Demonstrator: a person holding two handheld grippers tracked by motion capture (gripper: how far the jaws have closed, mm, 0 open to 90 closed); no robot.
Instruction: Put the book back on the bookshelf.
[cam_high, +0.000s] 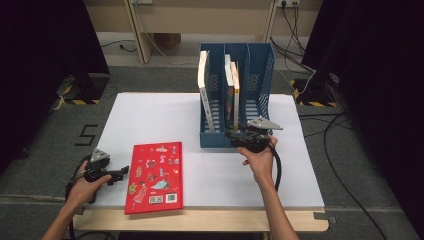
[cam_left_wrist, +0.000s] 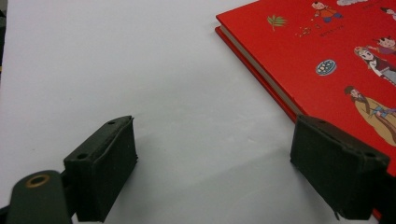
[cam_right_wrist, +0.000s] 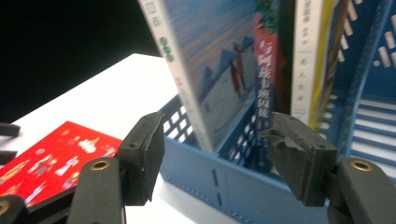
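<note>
Nearest, at seven o'clock on the white table (cam_high: 210, 172), the left gripper (cam_high: 120, 175) rests released, jaws wide, beside the flat red book (cam_high: 155, 177). Farther, at one o'clock, the right gripper (cam_high: 231, 135) is released, nothing between its jaws, before the blue file rack (cam_high: 260, 75) holding upright books (cam_high: 232, 90).

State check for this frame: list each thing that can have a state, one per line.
red book: lying flat on the table, cover closed, not held.
blue file rack: upright on the table, books in two slots.
white-spined book: standing in the left slot, leaning.
middle-slot books: standing upright.
left gripper: jaws open, beside the red book, nothing between them.
right gripper: jaws open at the rack's front, nothing held.
</note>
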